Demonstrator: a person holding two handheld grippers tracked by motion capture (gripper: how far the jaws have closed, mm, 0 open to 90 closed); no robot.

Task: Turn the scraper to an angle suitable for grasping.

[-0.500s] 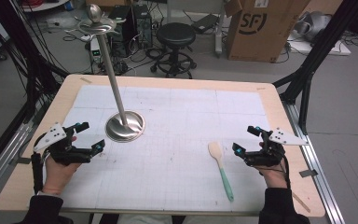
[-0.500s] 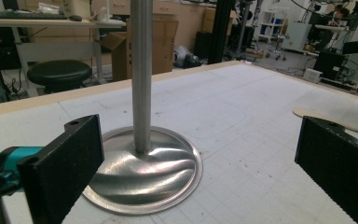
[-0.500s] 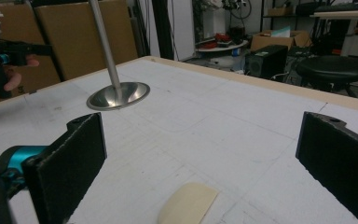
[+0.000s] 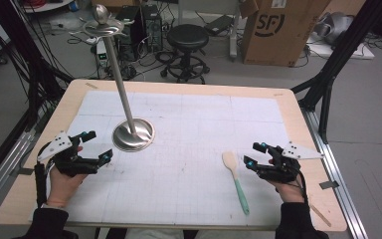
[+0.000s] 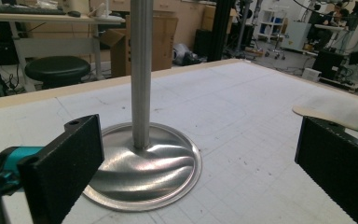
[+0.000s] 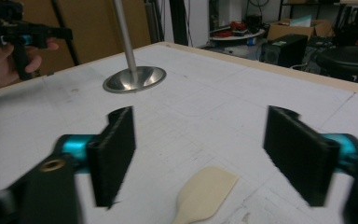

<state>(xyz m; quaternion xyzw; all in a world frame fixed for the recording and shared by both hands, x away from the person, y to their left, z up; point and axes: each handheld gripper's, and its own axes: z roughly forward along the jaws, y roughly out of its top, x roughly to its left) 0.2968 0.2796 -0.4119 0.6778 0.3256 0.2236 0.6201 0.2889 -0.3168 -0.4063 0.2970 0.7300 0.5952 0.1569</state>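
**Both grippers wide, spatula lying free near the desk's right front**

Right gripper (image 4: 252, 155) hovers by the right edge of the desk (image 4: 288, 107), towards the front; its jaws stand well apart with nothing pressed between them; in the right gripper view (image 6: 198, 154) the pale blade of the spatula (image 6: 204, 193) lies flat on the mat below the gap, touched by neither pad; from the high view the spatula (image 4: 235, 178) sits just beside the jaw tips, blade pointing towards the middle of the desk, green handle running back towards the front edge; the white gridded mat (image 4: 189, 129) carries it.

Over to the left gripper (image 4: 97, 145), held in the person's left hand (image 4: 62, 181) near the left front corner; jaws spread wide and empty in the left gripper view (image 5: 200, 168); they face the metal stand (image 5: 142, 154), whose round base rests on the mat left of the desk's centre, its pole rising tilted in the high view (image 4: 129, 122) to a hooked top; the stand is close ahead of the jaws but not between the pads; the spatula's blade tip shows at the right of that view (image 5: 317, 114), well apart from the stand.
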